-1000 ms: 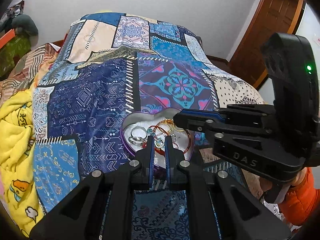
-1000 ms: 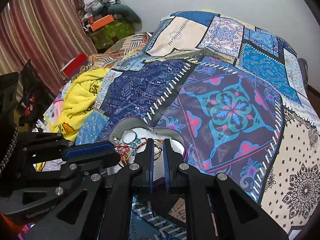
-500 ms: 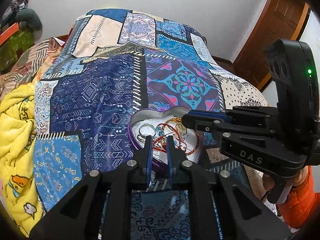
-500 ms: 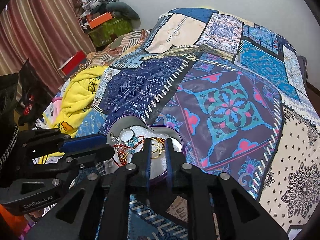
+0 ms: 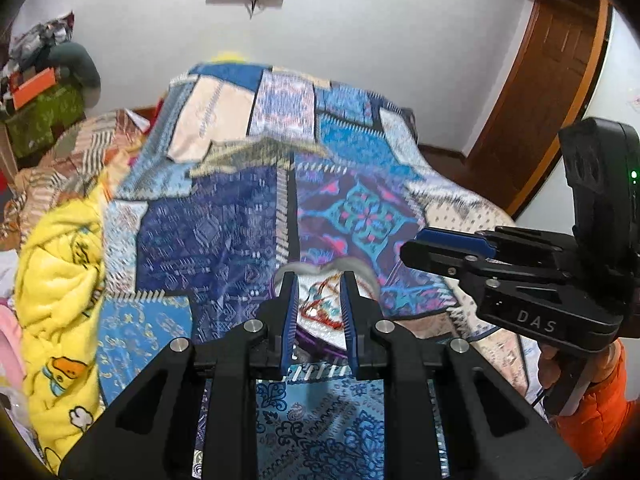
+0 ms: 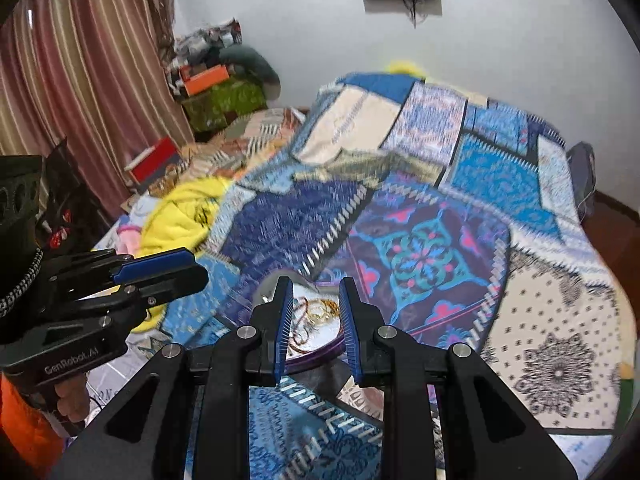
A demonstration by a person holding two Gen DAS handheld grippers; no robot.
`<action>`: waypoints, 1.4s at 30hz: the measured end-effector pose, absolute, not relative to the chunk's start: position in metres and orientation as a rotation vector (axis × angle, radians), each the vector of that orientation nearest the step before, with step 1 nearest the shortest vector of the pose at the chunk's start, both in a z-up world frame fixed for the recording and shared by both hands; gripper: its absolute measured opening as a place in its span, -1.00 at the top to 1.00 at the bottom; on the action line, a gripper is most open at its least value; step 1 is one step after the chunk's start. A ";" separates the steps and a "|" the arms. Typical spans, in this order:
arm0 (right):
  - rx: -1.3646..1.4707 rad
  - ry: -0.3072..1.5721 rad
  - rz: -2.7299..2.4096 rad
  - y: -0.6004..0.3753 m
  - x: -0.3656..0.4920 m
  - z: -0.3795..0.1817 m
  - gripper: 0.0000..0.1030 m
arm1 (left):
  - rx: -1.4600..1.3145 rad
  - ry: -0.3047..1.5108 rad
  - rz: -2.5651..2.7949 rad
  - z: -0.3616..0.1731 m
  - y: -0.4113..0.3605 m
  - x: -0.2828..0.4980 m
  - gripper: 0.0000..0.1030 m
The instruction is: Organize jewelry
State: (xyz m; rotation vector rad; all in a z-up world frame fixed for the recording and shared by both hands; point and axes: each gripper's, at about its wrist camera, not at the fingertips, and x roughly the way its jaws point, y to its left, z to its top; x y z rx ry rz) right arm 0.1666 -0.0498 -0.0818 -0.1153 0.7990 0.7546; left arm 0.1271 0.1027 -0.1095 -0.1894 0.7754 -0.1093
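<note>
A heart-shaped tin with a purple rim (image 5: 362, 274) lies on the patchwork bedspread and holds tangled jewelry (image 5: 320, 304): red and gold bangles and chains. The tin (image 6: 320, 346) and jewelry (image 6: 316, 314) also show in the right wrist view. My left gripper (image 5: 318, 280) is open and empty, its fingers framing the tin from above. My right gripper (image 6: 313, 286) is open and empty over the same tin. The right gripper shows from the side in the left wrist view (image 5: 448, 246); the left gripper shows in the right wrist view (image 6: 168, 266). Both views are motion-blurred.
A yellow blanket (image 5: 60, 264) is bunched at the bed's left edge. Boxes and clothes (image 6: 216, 88) are piled by the curtain. A wooden door (image 5: 540, 92) stands at the right. The patchwork bedspread (image 6: 420, 256) stretches beyond the tin.
Both grippers opened from nearly shut to a wider gap. Both cameras pulled back and tilted up, so the tin looks smaller and more wall shows.
</note>
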 end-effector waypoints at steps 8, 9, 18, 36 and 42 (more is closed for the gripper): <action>-0.027 0.535 0.740 -0.083 0.113 0.000 0.59 | -0.177 0.554 -0.075 -0.037 0.089 0.076 0.61; -0.012 0.490 0.741 -0.089 0.103 0.011 0.59 | -0.172 0.526 -0.071 -0.029 0.087 0.069 0.61; 0.029 0.258 0.701 -0.109 0.039 0.056 0.07 | -0.109 0.274 0.005 0.032 0.066 -0.006 0.25; 0.004 0.158 0.538 -0.111 0.010 0.057 -1.00 | -0.073 0.152 0.118 0.044 0.052 -0.064 -0.95; 0.006 0.173 0.544 -0.115 0.008 0.053 -1.00 | -0.079 0.157 0.122 0.045 0.051 -0.063 -0.96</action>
